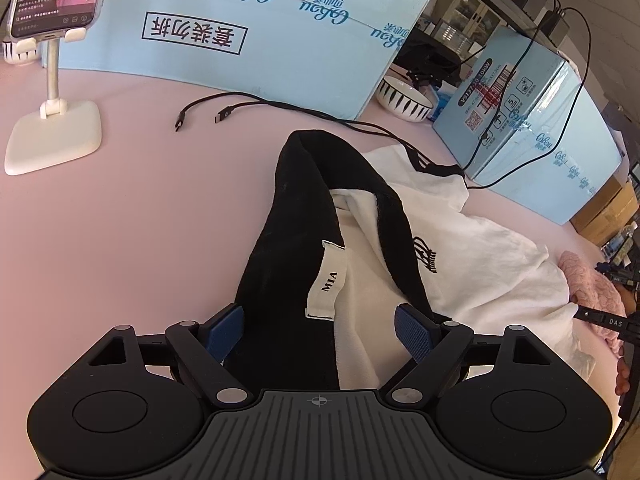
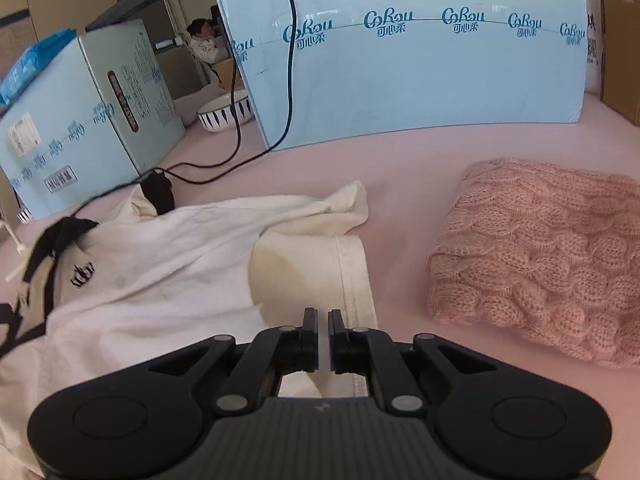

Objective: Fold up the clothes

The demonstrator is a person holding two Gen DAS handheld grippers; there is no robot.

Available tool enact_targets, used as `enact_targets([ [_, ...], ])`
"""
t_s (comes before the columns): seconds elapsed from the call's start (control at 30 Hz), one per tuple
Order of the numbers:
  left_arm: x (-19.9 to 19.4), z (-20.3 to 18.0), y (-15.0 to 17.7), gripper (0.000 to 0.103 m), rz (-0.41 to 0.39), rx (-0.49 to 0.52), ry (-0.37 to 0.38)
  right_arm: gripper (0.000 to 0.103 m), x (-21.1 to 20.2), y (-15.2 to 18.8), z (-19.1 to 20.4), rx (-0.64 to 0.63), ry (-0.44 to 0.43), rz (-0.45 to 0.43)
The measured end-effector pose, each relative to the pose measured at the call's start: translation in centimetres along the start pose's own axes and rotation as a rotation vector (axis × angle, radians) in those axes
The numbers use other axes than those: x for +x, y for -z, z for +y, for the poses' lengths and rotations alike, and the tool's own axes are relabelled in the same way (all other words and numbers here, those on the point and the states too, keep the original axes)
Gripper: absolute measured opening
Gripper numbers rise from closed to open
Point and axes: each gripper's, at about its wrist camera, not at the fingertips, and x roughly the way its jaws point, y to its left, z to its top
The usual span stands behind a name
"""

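the white shirt with black collar [image 1: 472,240] lies crumpled on the pink tabletop [image 1: 140,208], collar end toward the left tool [image 1: 318,334] and hem end toward the right tool [image 2: 323,334]. the left tool is released, its blue pads [image 1: 226,330] spread wide on either side of the black collar band and the neck label [image 1: 326,280], touching nothing firmly. the right tool is nearly clenched, jaws almost together over the hemmed edge; whether cloth is actually pinched there, i cannot tell. a folded pink knit sweater [image 2: 540,260] sits just beside the shirt on the right, so 1 garment looks done. the step in hand seems to be taking hold of the shirt to spread it flat. next, the left tool likely needs to clench on the collar, then both pull apart to smooth the fabric, clear of the black cables [image 1: 280,106].
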Motion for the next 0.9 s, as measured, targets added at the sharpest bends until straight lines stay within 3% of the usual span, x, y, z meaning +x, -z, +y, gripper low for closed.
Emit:
enact_targets([
  [0.17, -2.1, -0.3, -0.5, 0.085, -0.04, -0.001, 0.036, 0.033, 0.2, -1.5, -0.2, 0.007, -0.058, -0.012],
  [0.23, -3.2, 0.0, -1.1, 0.085, -0.042, -0.032, 0.087, 0.058, 1.2, -2.3, -0.6, 0.061, -0.112, 0.009],
  [0.27, -3.6, 0.0, -1.4, 0.085, -0.046, -0.039, 0.098, 0.06, 1.5, -2.5, -0.8, 0.085, -0.128, 0.009],
  [0.4, -4.4, -0.5, -1.7, 0.085, -0.065, -0.021, 0.066, 0.06, 3.8, -3.4, -0.2, 0.087, -0.111, 0.026],
  [0.47, -4.1, -0.8, -1.4, 0.085, -0.043, -0.011, 0.059, 0.058, 4.5, -3.5, 0.5, 0.062, -0.102, 0.027],
  [0.53, -3.5, -0.9, -1.1, 0.085, -0.008, -0.015, 0.066, 0.048, 5.0, -3.5, 1.3, 0.043, -0.099, 0.034],
  [0.67, -2.5, -0.8, -0.5, 0.086, 0.037, -0.017, 0.071, 0.048, 4.9, -3.5, 2.3, -0.001, -0.09, 0.034],
  [0.9, -1.9, -0.7, 0.1, 0.086, 0.089, -0.035, 0.091, 0.051, 3.1, -2.5, 0.5, 0.091, -0.196, 0.074],
])
